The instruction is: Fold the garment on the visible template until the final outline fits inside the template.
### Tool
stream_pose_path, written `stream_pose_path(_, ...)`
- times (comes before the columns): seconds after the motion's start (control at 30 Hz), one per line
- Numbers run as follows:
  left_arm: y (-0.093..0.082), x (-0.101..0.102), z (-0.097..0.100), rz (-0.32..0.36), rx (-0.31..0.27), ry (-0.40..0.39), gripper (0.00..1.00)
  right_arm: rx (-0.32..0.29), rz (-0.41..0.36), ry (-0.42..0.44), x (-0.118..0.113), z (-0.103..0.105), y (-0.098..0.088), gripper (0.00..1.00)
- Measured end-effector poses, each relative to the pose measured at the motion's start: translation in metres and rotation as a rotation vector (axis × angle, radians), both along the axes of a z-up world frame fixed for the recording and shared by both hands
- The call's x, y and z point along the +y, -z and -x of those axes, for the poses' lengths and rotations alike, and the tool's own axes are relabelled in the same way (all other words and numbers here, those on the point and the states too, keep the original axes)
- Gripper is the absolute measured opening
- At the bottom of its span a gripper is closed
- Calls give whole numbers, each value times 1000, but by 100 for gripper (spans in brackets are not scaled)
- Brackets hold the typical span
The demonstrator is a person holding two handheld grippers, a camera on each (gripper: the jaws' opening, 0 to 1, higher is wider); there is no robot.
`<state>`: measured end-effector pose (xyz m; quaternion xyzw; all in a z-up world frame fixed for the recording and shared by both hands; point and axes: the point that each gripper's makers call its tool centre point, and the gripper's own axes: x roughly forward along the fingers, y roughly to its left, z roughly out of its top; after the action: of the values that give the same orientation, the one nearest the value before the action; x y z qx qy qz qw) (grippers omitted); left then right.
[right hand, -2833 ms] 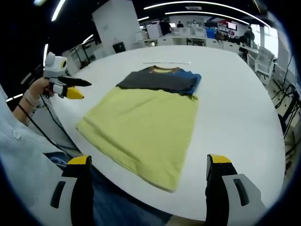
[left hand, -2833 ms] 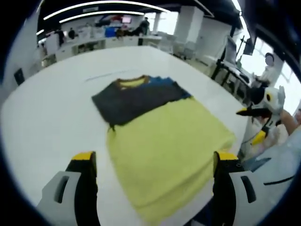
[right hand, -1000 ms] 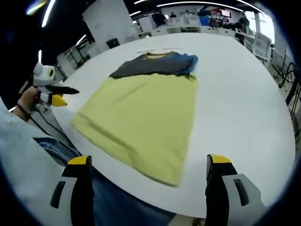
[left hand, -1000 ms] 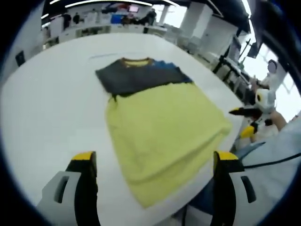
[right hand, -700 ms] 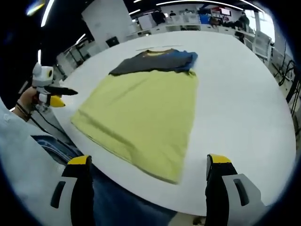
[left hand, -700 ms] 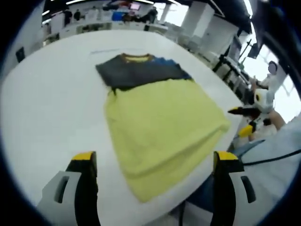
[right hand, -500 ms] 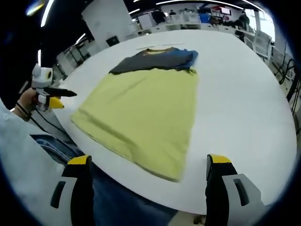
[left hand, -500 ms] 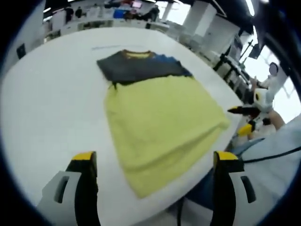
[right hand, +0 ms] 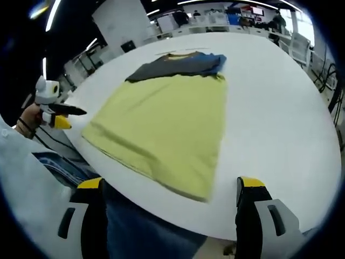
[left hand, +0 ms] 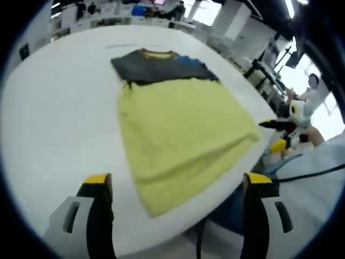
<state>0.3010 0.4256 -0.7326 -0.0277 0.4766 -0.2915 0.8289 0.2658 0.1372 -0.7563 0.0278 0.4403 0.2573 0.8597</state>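
Note:
A T-shirt lies flat on the white table, folded into a long strip. Its yellow body (left hand: 178,127) (right hand: 167,121) points at the near edge. Its dark grey chest (left hand: 153,67) (right hand: 175,66), with a blue sleeve edge and a yellow collar, lies at the far end. My left gripper (left hand: 177,181) hangs open over the hem end with nothing between its jaws. My right gripper (right hand: 168,183) is open too, above the near table edge. Each gripper appears in the other's view, held off the table beside the hem: the right gripper (left hand: 284,129) and the left gripper (right hand: 53,110).
The white table (left hand: 51,108) (right hand: 280,102) is round, and its near edge runs just below the hem. A person's light sleeve (right hand: 21,178) and blue trousers (right hand: 140,226) lie along that edge. Desks, chairs and stands sit far behind.
Both views have drifted slightly back and up, so more of the near table edge shows. The T-shirt lies as it did, and both grippers stay open and empty.

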Motion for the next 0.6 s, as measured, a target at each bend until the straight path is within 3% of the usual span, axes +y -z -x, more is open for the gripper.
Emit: stream_pose_path(0.6,7,-6,22,26,49,11,95,-12,-4,15,-3,6,0,100)
